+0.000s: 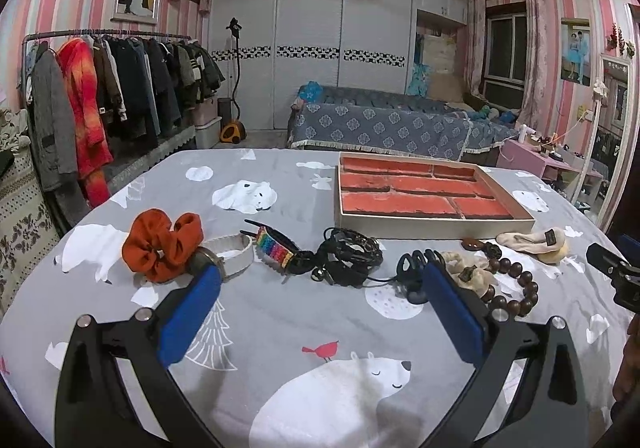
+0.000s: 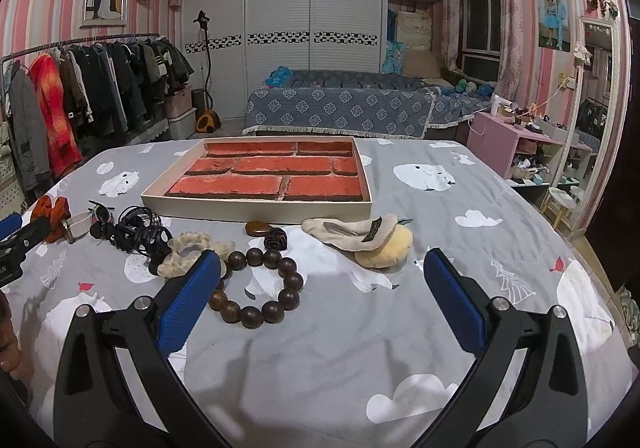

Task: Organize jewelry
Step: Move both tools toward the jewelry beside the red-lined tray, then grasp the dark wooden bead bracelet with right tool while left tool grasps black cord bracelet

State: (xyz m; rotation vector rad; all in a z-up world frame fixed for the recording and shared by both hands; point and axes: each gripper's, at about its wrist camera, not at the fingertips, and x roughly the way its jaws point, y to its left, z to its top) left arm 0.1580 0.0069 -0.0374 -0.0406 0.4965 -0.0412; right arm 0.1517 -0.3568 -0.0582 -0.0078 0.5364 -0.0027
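Both the left gripper (image 1: pixel 320 288) and right gripper (image 2: pixel 322 276) gape wide, empty, above the bed (image 2: pixel 360 328); wooden bead bracelet (image 2: pixel 260 284) lies before the brick-lined tray (image 2: pixel 260 208).

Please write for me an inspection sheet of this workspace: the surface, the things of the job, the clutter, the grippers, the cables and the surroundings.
Surface: bedsheet, grey with polar bear print, some wrinkles.
Job's things: shallow tray with brick-pattern floor, nothing in it. In front of it, in a row: orange scrunchie, white band, rainbow clip, black cord bundle, black claw clip, cream scrunchie, wooden bead bracelet, beige pouch on a yellow puff.
Clutter: nothing seen.
Grippers: left gripper open, holds nothing; right gripper open, holds nothing.
Cables: nothing seen.
Surroundings: clothes rack, sofa, pink shelf.
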